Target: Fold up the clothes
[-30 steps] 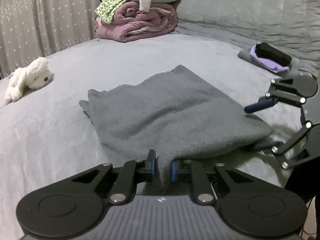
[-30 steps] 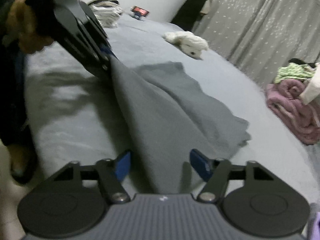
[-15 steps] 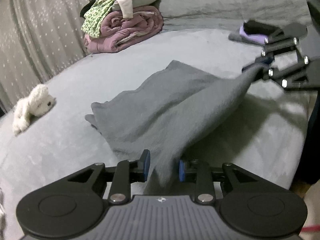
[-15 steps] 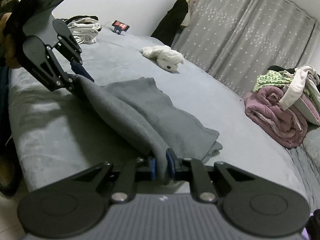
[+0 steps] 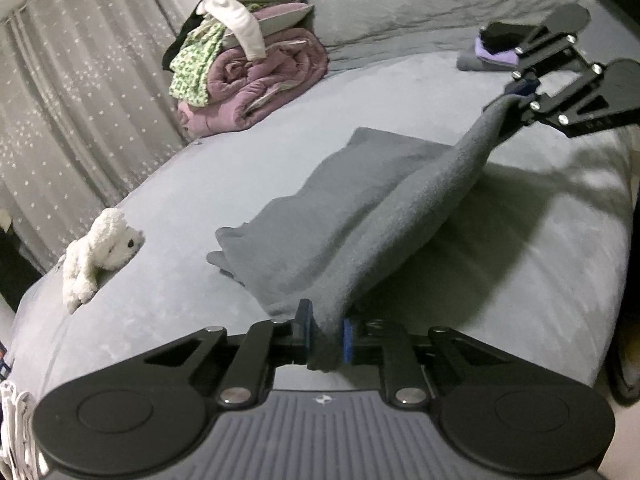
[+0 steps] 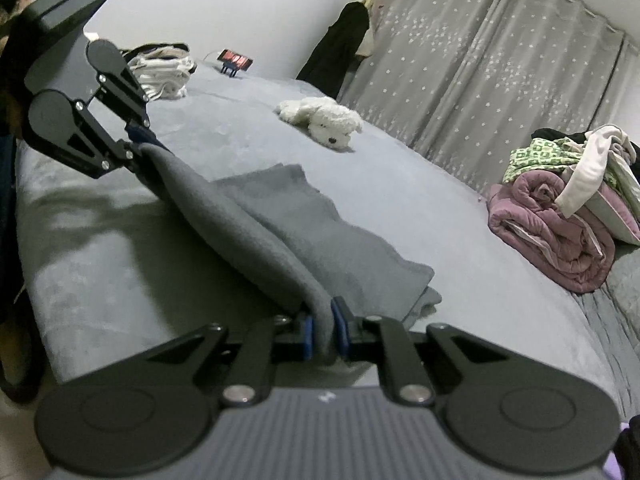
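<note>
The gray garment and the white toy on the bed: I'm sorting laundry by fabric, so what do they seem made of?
The gray garment looks like fleece or a soft brushed knit: matte, slightly fuzzy, draping in thick rounded folds where both sets of jaws pinch it. The white toy looks like plush with a shaggy pile, probably synthetic; its fluffy outline and dark nose suggest a stuffed animal.

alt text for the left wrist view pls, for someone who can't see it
The left gripper, at the bottom of the frame, is shut on one end of a grey garment, and the right gripper pinches the other end, lifting that edge off a grey bed. A white plush toy and a pile of laundry lie beyond.
</note>
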`<state>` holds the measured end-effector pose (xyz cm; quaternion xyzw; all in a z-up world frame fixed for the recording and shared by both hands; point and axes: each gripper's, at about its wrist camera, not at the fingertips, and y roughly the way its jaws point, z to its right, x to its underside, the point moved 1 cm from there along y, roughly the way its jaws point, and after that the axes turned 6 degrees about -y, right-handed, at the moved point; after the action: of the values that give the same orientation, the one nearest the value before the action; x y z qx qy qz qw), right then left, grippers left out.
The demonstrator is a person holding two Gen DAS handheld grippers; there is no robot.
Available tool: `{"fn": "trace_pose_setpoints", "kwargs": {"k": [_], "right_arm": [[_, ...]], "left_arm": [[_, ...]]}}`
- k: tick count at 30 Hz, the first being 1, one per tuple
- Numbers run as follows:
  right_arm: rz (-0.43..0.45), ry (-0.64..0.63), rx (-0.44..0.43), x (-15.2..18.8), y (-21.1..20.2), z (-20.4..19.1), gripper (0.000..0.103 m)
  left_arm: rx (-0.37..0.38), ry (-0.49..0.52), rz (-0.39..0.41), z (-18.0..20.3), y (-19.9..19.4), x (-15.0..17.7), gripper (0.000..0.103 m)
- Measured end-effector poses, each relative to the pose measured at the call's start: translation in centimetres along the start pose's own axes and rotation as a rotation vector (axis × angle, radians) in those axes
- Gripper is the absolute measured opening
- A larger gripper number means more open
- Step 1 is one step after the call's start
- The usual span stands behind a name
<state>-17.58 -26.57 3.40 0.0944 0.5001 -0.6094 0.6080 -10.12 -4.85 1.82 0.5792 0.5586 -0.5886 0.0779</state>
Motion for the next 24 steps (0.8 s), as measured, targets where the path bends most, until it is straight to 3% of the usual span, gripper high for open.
{"fn": "trace_pose_setpoints", "kwargs": {"k": [15,24], "right_arm": [[0.048,0.084,0.077,-1.4,1.0,3.1,0.010],[-0.002,0.292,0.030,-2.4,6.5,8.8,0.010]], "left_arm": [[-0.026,-0.093,0.034,-3.9,2.2,-4.7,0.016],[0.069,-0.240,-0.028,-8.1,7.4,-6.4,0.016]]}}
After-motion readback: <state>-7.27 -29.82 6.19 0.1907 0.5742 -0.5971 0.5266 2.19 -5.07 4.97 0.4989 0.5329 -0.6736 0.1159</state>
